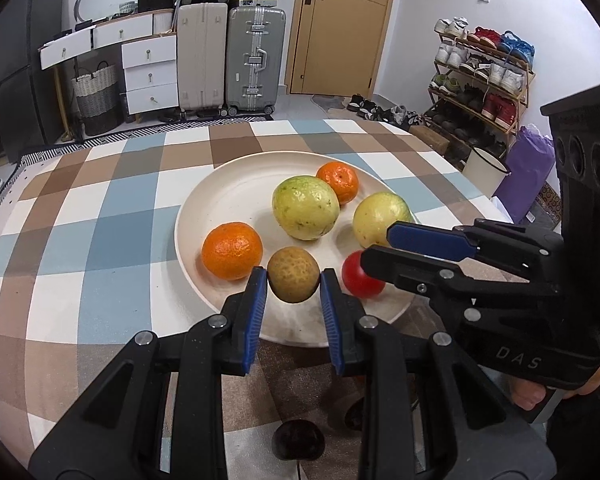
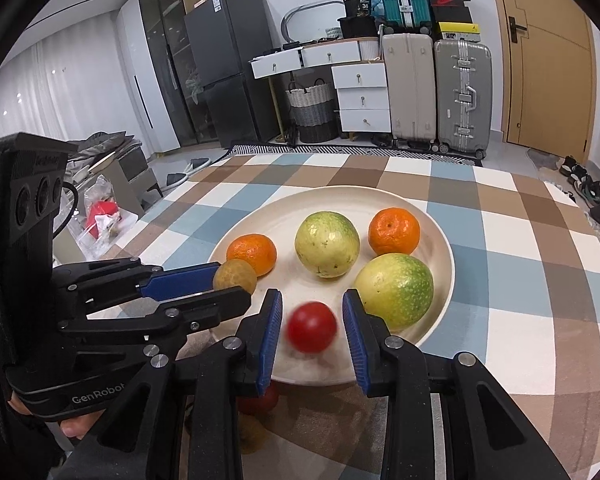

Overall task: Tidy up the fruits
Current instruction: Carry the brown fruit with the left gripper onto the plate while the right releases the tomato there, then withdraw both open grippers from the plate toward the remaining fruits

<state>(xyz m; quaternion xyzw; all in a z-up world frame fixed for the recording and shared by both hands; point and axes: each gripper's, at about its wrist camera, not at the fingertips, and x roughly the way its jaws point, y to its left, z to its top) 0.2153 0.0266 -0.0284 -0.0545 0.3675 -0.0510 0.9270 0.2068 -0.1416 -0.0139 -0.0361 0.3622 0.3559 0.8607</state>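
A cream plate [image 1: 228, 196] [image 2: 332, 200] on the checked tablecloth holds two oranges [image 1: 232, 251] [image 1: 338, 182], two yellow-green guavas [image 1: 306, 207] [image 1: 380, 218], a small brown fruit [image 1: 294, 280] [image 2: 235, 276] and a red tomato [image 1: 358, 280] [image 2: 312, 326]. My left gripper [image 1: 294, 280] is shut on the brown fruit, its blue pads touching both sides, at the plate's near edge. My right gripper [image 2: 312, 316] is open with the tomato, blurred, loose between its pads. The right gripper [image 1: 380, 248] also shows in the left wrist view, the left gripper [image 2: 228, 284] in the right wrist view.
A dark fruit [image 1: 298, 440] lies on the cloth under the left gripper. A red fruit [image 2: 260, 400] lies under the right gripper. Suitcases [image 1: 228, 60], white drawers [image 1: 150, 72], a shoe rack [image 1: 480, 76] and a door [image 1: 340, 24] stand beyond the table.
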